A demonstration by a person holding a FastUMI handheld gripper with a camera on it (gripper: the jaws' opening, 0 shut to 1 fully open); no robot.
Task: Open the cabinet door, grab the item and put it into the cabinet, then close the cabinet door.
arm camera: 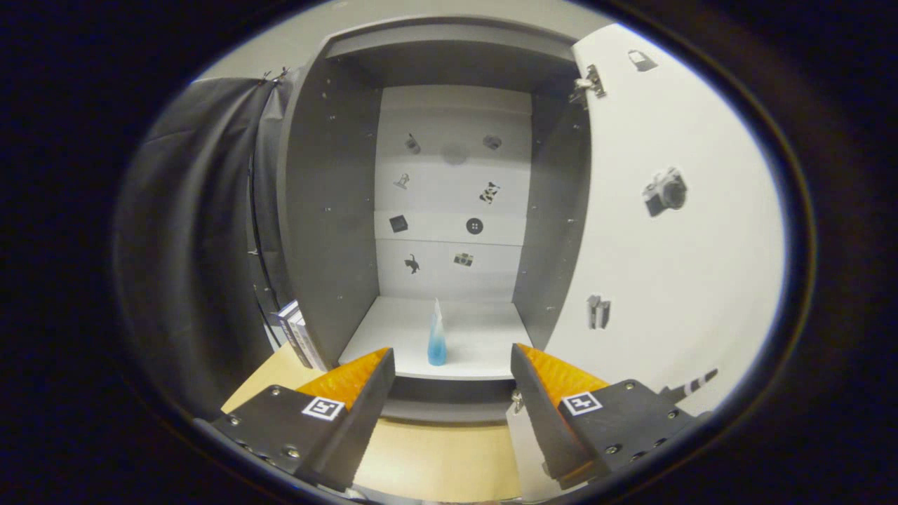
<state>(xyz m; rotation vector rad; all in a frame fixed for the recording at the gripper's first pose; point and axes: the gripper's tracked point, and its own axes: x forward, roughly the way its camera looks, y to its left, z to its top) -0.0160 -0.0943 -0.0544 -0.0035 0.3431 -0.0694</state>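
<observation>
Gripper (452, 375) spread wide, fingers holding nothing, poised just outside cabinet (330, 210). Blue bottle (436, 344) stands upright on cabinet floor near front edge, beyond fingers, apart from both. Door (673, 210) swung fully open to right. Placement looks done; closing remains. Risks: finger clipping bottle and tipping it; door swung too hard jolting narrow bottle over; poor purchase on door edge.

Gripper (452, 368): 2 wedge-shaped ridged fingers on dark screwed plates, each bearing 1 square marker tag
</observation>
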